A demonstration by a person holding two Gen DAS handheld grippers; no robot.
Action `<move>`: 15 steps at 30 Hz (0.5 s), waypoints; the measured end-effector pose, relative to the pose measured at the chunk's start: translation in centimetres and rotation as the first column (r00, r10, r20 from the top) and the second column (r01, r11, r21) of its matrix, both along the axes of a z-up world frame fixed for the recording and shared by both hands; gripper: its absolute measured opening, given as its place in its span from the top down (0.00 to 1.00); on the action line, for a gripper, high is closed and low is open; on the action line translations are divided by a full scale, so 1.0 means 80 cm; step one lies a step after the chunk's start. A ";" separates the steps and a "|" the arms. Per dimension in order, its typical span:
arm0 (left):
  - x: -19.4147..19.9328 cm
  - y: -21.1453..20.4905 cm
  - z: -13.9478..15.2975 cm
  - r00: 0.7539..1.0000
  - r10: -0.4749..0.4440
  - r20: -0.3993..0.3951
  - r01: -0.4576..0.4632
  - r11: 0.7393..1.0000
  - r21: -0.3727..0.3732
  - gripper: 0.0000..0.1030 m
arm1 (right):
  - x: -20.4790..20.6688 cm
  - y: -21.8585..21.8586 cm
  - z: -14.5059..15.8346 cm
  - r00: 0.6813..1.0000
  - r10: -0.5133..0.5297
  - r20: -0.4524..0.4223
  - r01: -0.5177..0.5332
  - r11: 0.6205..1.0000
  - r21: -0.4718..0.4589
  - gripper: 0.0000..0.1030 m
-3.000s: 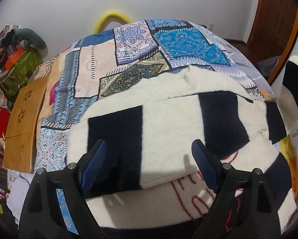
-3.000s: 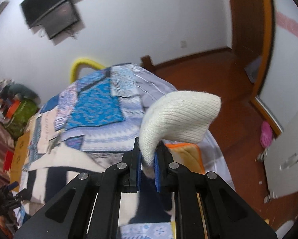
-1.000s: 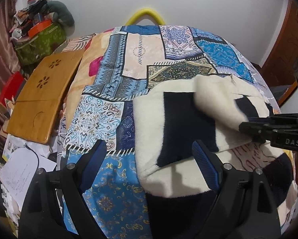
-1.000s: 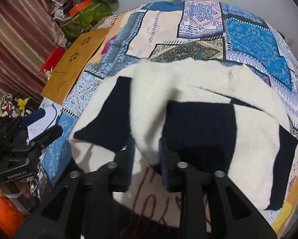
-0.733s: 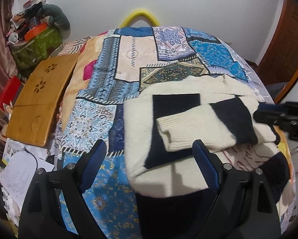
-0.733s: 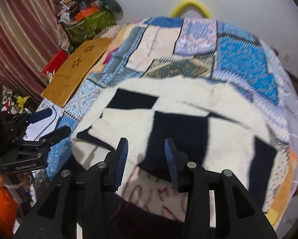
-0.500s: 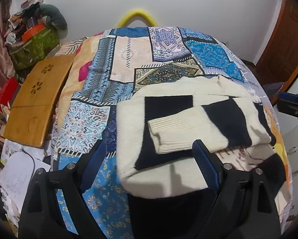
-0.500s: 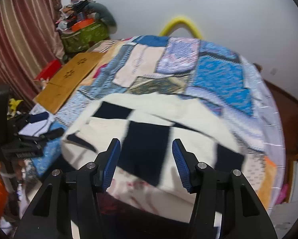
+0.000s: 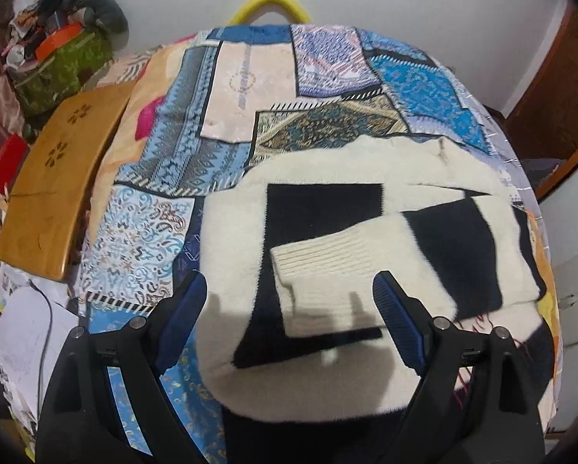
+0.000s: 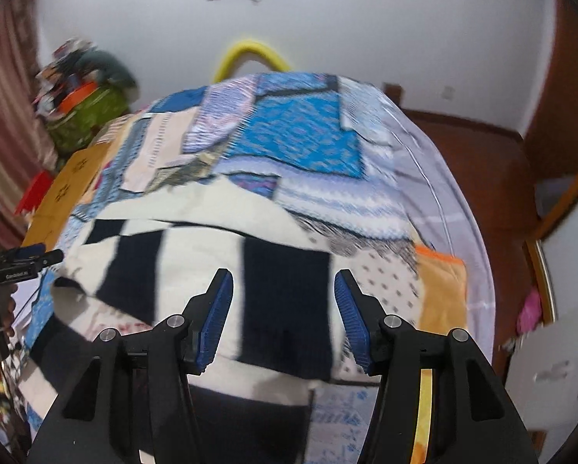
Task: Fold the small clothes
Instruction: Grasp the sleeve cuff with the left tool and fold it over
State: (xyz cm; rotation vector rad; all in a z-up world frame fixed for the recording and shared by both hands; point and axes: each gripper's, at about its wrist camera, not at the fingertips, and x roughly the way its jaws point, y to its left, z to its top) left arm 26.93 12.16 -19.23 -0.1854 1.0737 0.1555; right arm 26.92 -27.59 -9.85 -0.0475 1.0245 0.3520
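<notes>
A cream and black block-pattern sweater (image 9: 347, 208) lies on the patchwork bedspread (image 9: 250, 89). One sleeve (image 9: 339, 266) is folded across its front, ribbed cuff pointing left. My left gripper (image 9: 285, 309) is open and empty, hovering above the sweater's near left part. My right gripper (image 10: 283, 309) is open and empty, above the sweater's right side (image 10: 196, 270). The left gripper also shows in the right wrist view (image 10: 22, 259) at the far left edge.
A wooden lap table (image 9: 53, 193) lies left of the bed, with papers (image 9: 22, 332) on the floor below it. A green bag with clutter (image 9: 60, 58) stands at the back left. A yellow hoop (image 9: 269, 0) leans on the wall. A wooden door (image 9: 560, 116) is at the right.
My right gripper let go of the sleeve, which now lies folded across the sweater, then opened wide and drew back to the right. My left gripper stayed open, shifting slightly.
</notes>
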 end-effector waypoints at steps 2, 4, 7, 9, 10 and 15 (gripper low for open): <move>0.006 0.004 -0.012 1.000 0.019 -0.023 -0.019 1.000 -0.007 0.15 | 0.001 -0.014 -0.012 0.999 -0.025 -0.020 0.025 1.000 -0.002 0.51; 0.010 0.009 -0.022 0.999 0.033 -0.042 -0.034 0.999 -0.026 0.15 | 0.001 -0.027 -0.029 0.998 -0.044 -0.047 0.044 0.999 -0.005 0.51; 0.013 0.011 -0.036 0.997 0.039 -0.062 -0.044 0.996 -0.079 0.15 | -0.001 -0.041 -0.050 0.995 -0.060 -0.079 0.060 0.998 -0.008 0.51; 0.014 0.009 -0.043 0.997 0.031 -0.064 -0.039 0.991 -0.125 0.16 | -0.005 -0.048 -0.065 0.992 -0.073 -0.107 0.073 0.997 0.003 0.51; 0.015 0.008 -0.047 0.997 0.026 -0.067 -0.036 0.987 -0.155 0.17 | -0.007 -0.052 -0.074 0.989 -0.075 -0.125 0.078 0.997 0.020 0.51; 0.022 0.002 -0.060 0.996 0.036 -0.084 -0.055 0.971 -0.232 0.31 | -0.014 -0.057 -0.107 0.980 -0.090 -0.179 0.098 0.994 0.038 0.51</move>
